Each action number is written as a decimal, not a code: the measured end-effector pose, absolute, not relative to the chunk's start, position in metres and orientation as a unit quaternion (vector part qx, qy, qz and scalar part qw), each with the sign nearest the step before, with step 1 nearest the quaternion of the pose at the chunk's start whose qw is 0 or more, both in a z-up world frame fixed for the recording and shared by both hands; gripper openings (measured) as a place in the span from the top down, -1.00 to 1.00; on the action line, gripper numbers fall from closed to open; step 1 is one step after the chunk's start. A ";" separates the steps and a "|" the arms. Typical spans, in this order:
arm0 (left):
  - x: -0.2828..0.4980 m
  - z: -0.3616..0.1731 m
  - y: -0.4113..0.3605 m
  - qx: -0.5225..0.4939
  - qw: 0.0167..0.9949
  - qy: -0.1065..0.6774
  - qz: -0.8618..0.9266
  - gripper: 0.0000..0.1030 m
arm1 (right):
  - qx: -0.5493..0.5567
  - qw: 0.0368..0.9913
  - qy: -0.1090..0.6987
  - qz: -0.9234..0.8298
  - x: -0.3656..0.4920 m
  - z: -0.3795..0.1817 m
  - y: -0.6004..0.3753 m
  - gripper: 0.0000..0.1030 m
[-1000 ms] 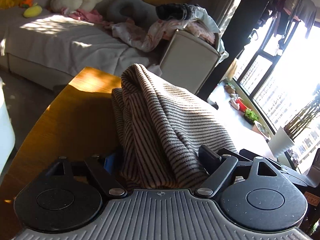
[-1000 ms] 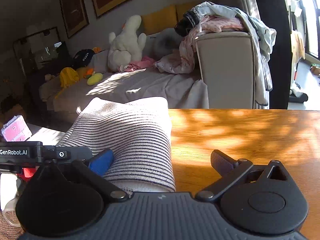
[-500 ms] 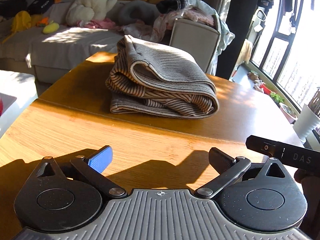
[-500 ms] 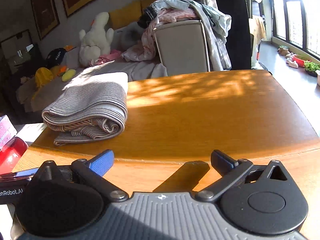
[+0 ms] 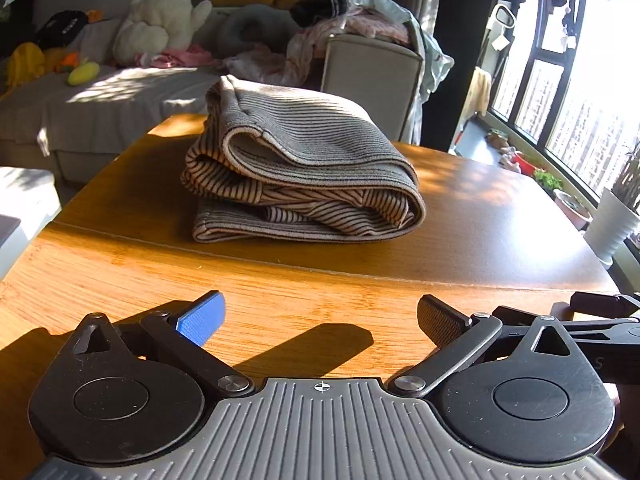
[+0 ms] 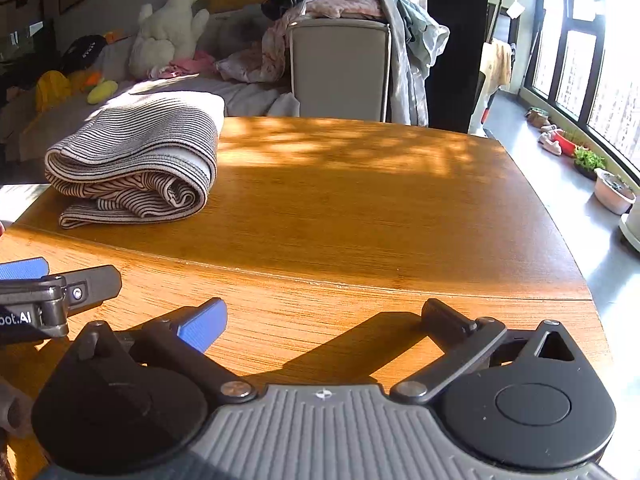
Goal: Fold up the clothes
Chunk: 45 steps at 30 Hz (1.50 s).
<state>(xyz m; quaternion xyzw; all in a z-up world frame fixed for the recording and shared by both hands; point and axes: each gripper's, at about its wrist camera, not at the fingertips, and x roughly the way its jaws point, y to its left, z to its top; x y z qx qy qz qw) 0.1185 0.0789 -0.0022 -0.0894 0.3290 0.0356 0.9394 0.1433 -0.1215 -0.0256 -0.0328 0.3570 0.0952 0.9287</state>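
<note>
A folded striped garment (image 5: 304, 172) lies in a thick bundle on the far part of the wooden table (image 5: 480, 232). In the right wrist view the striped garment (image 6: 136, 168) sits at the far left of the table (image 6: 360, 208). My left gripper (image 5: 320, 316) is open and empty, low over the near table edge, well short of the garment. My right gripper (image 6: 324, 318) is open and empty, also near the front edge. The left gripper's body shows at the left of the right wrist view (image 6: 48, 300).
A sofa (image 5: 100, 100) with a white plush toy (image 5: 160, 28) and loose clothes stands behind the table. A chair draped with clothes (image 6: 340, 40) is at the far edge. Plant pots (image 6: 612, 192) line the window at the right.
One second ago the left gripper's jaws were around the garment and the right gripper was close against it. Both have pulled back toward the near table edge, leaving the garment folded.
</note>
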 end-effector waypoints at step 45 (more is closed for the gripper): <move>0.122 -0.003 0.072 -0.064 0.938 0.337 0.046 -1.00 | -0.037 0.927 0.356 0.116 0.143 -0.026 -0.122 -1.00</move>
